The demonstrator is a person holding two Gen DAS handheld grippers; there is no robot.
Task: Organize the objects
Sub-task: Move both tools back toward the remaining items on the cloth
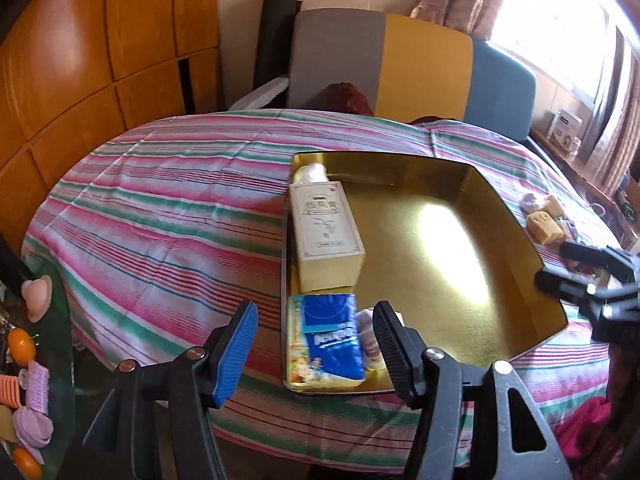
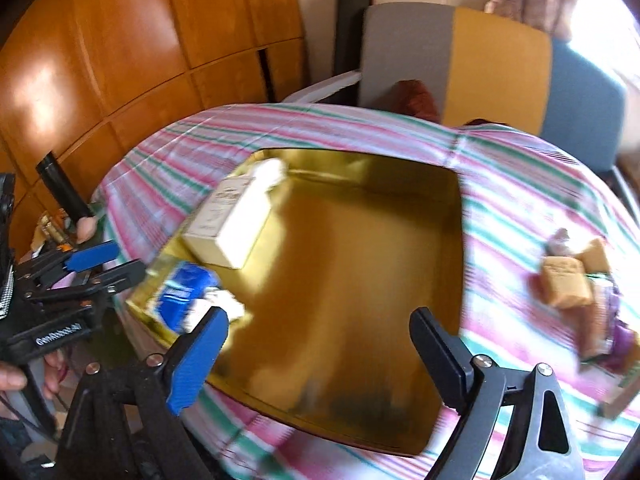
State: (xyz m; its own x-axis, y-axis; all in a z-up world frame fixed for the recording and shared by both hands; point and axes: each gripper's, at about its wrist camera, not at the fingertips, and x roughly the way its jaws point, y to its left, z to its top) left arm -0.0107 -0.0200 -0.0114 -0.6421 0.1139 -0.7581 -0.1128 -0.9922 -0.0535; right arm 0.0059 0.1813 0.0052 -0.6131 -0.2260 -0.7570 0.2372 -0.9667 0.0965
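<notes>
The left gripper is hovering with its jaws spread and nothing between the pads, just above the near left corner of the gold tray. Just past its fingertips a blue packet is lying in that corner, with a small white wrapped item touching it at 3 o'clock. At 12 o'clock from the packet a cream carton is lying flat along the tray's left wall.

The right gripper is hanging over the tray's bare middle, jaws standing wide and empty (the view is blurred). At 3 o'clock from the tray, on the striped cloth, tan blocks and purple-wrapped pieces are sitting apart from it. At 9 o'clock in the right view, a hand is gripping the left gripper's black handle.
</notes>
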